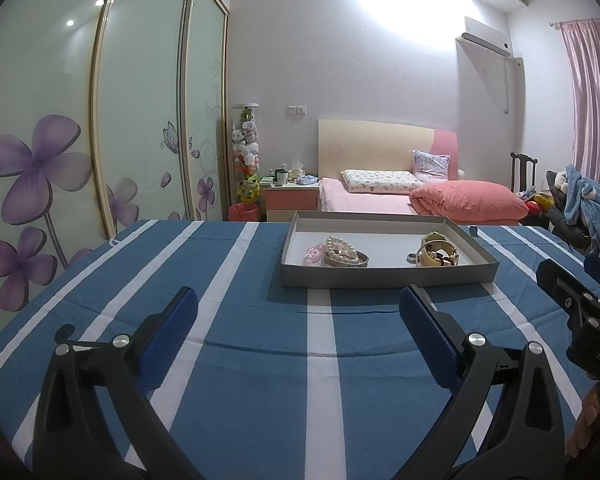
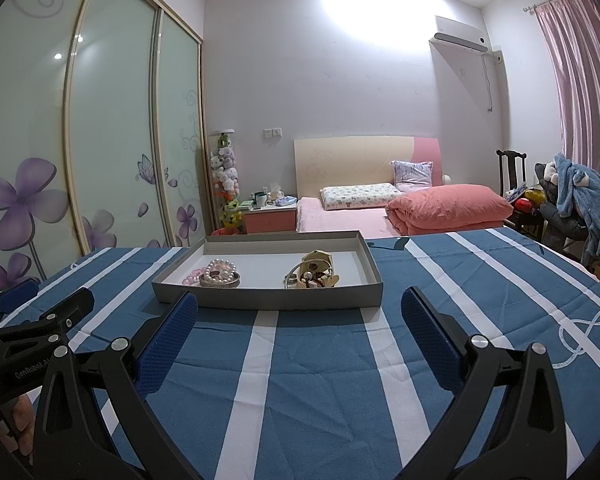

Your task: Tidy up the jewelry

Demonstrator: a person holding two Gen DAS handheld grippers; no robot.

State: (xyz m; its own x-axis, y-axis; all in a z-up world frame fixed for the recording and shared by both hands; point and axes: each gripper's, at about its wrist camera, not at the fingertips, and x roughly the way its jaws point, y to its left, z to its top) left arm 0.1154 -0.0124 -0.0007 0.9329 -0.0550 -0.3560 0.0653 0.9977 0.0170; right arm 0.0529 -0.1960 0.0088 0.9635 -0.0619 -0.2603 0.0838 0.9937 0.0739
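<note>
Grey shallow cardboard tray (image 1: 388, 276) holds two jewelry heaps: pearl-and-pink bracelet pile (image 1: 342, 254) at its left, cream bangle cluster (image 1: 438, 254) at its right. Tray is seen dead ahead, long axis crosswise, on striped blue surface (image 1: 260, 360). Left claw (image 1: 298, 340) and right claw (image 2: 300, 340) are both spread, empty; right judged slightly nearer.

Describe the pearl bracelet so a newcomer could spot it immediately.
On the blue striped tablecloth sits a shallow grey tray. In its left cluster, the pearl bracelet lies on top of a metal bangle, beside pink beads; it alone is a ring of round whitish pearls.
</note>
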